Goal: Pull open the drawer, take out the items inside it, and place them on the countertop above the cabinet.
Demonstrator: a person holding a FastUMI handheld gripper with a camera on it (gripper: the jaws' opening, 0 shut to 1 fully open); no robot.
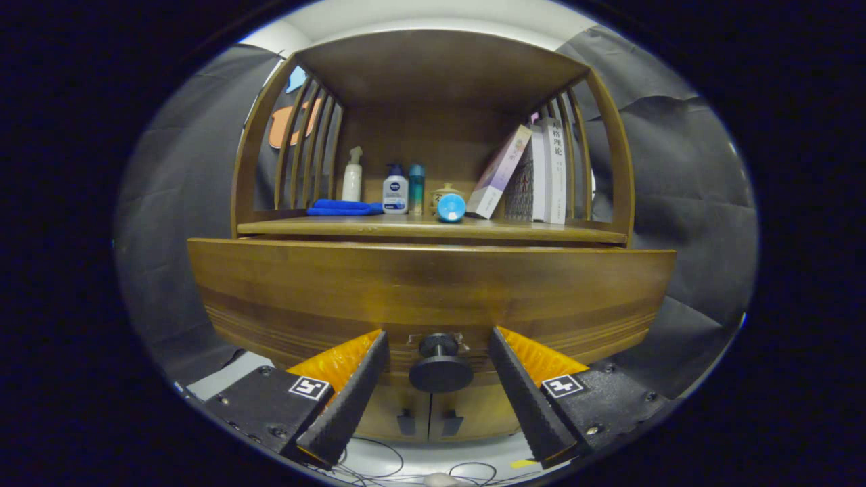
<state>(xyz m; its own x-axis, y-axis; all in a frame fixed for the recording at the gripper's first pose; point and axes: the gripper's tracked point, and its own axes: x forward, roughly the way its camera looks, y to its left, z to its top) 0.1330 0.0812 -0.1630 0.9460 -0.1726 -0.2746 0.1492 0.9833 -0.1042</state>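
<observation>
A wooden cabinet fills the scene, with its wide drawer front (433, 291) bulging toward me under the countertop (433, 228). A dark round knob (440, 370) sticks out from the lower middle of the drawer front. My gripper (438, 338) is open, one finger on each side of the knob, and neither finger touches it. The drawer's inside is hidden behind its front. On the countertop stand a folded blue cloth (344, 207), a white spray bottle (352, 176), a white pump bottle (395, 190), a teal bottle (417, 187), a blue round lid (450, 207) and leaning books (534, 174).
Slatted wooden sides (304, 145) and a top board (440, 67) enclose the shelf above the countertop. Two small cabinet doors with dark handles (427, 423) sit below the drawer. Loose cables (419, 470) lie on the pale floor under the fingers.
</observation>
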